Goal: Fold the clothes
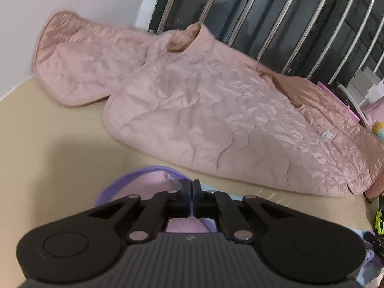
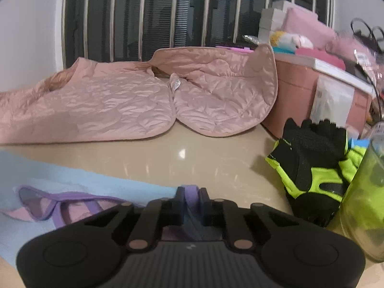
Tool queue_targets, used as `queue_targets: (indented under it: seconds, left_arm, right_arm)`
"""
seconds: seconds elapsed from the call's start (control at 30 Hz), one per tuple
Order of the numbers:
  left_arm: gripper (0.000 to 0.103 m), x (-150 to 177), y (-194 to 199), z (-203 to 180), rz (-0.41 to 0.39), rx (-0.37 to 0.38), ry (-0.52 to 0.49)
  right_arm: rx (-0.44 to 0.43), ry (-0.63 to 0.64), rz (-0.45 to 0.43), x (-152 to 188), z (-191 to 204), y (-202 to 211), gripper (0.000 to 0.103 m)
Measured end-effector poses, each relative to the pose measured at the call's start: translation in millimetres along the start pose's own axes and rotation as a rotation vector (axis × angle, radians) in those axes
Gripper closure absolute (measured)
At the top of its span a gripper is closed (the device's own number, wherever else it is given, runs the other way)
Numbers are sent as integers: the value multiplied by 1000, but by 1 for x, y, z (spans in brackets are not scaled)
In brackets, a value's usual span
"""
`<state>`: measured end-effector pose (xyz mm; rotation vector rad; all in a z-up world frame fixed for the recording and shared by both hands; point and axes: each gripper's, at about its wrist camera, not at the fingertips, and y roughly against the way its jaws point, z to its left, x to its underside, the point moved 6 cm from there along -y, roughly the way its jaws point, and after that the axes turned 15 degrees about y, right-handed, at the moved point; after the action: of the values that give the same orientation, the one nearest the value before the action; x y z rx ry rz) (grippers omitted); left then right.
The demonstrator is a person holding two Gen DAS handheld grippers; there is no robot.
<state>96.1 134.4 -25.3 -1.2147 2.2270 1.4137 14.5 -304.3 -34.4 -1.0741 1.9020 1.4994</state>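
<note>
A small garment, pink and light blue with purple trim (image 2: 72, 201), lies at the near edge of the beige table (image 2: 192, 158). My left gripper (image 1: 192, 187) is shut on its purple-edged pink part (image 1: 144, 182). My right gripper (image 2: 190, 195) is shut on a purple strap of the same garment (image 2: 190, 193). A pink quilted jacket (image 1: 204, 110) lies spread out further back on the table; it also shows in the right wrist view (image 2: 120, 105).
Black and neon-yellow gloves (image 2: 312, 168) and a green translucent bottle (image 2: 364, 196) sit at the right. A pink box (image 2: 302, 88) with piled items stands behind them. A barred window (image 2: 192, 12) runs along the back.
</note>
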Motion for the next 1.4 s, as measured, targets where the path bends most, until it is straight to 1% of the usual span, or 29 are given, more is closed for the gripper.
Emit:
queue_targets:
  seconds: [0.07, 0.2, 0.3, 0.33, 0.37, 0.43, 0.47, 0.5, 0.53, 0.57, 0.67, 0.7, 0.73, 0.77, 0.8, 0.83, 0.87, 0.9, 0.93, 0.97, 1.0, 1.03, 1.1, 1.17, 1.2, 1.23, 1.3, 1.4]
  left_arm:
    - [103, -3, 1, 2, -23, -7, 19]
    - [103, -11, 1, 19, -49, -45, 89]
    - [102, -12, 2, 23, -72, -62, 94]
    - [100, -12, 2, 24, -77, -70, 92]
    - [96, -9, 4, 24, -70, -85, 77]
    - [80, -6, 13, 23, -56, -92, 61]
    - [67, -4, 20, 21, -55, -90, 51]
    - [63, -1, 29, 17, -62, -86, 38]
    - [63, 3, 37, 10, -71, -79, 16]
    - [61, 9, 45, 1, -74, -65, -12]
    - [51, 36, 57, -34, -63, 8, -87]
    - [50, 47, 57, -46, -55, 35, -106]
    - [50, 59, 57, -58, -49, 59, -133]
    - [50, 72, 56, -71, -53, 69, -189]
    - [50, 86, 54, -83, -56, 78, -245]
    - [50, 99, 51, -94, -60, 77, -295]
    - [50, 106, 45, -98, -59, 33, -315]
    - [50, 111, 38, -96, -46, -24, -307]
    - [50, 114, 31, -92, -27, -66, -293]
    - [49, 116, 29, -88, -22, -77, -285]
    - [49, 117, 31, -86, -36, -77, -289]
    - [49, 120, 32, -85, -40, -80, -306]
    - [48, 123, 36, -81, -47, -82, -325]
    - [48, 126, 40, -78, -52, -78, -335]
    - [48, 127, 41, -76, -51, -75, -336]
    - [48, 128, 43, -75, -48, -74, -335]
    - [48, 129, 49, -72, -34, -81, -330]
    - [46, 131, 61, -63, -36, -95, -319]
  right_arm:
    - [-5, -5, -1, 0, -1, 0, 92]
    - [-7, -4, -2, 1, -2, 1, 92]
    - [-1, 3, -6, 1, -1, 1, 92]
    - [1, 4, -7, 1, -1, 1, 92]
    - [1, 4, -9, 2, -1, 2, 92]
    - [-5, -13, -28, 3, -4, 6, 91]
    - [-11, -22, -42, 3, -7, 10, 89]
    - [-17, -32, -55, 3, -9, 15, 86]
    - [-17, -34, -58, 4, -11, 18, 78]
    - [-13, -33, -55, 5, -13, 19, 76]
    - [-6, -33, -41, 8, -17, 21, 76]
    - [-15, -38, -28, 10, -17, 17, 76]
    - [-26, -45, -13, 11, -16, 14, 86]
    - [-39, -43, -9, 11, -13, 13, 100]
    - [-52, -40, -6, 12, -10, 13, 101]
    - [-35, -35, -4, 12, -10, 13, 101]
    - [-12, -30, -3, 13, -10, 14, 101]
    - [11, -24, -1, 14, -11, 14, 101]
    - [15, -52, 8, 16, -17, 12, 101]
    - [17, -91, 9, 19, -23, 12, 100]
    - [19, -132, 9, 22, -30, 12, 99]
    - [17, -152, 9, 24, -34, 14, 95]
    - [1, -178, -19, 28, -38, 20, 89]
    - [-4, -199, -74, 32, -38, 35, 67]
    - [1, -200, -91, 33, -37, 44, 63]
    - [8, -201, -106, 35, -36, 53, 60]
    - [17, -223, -94, 41, -33, 67, 60]
    - [-7, -264, -76, 54, -27, 78, 60]
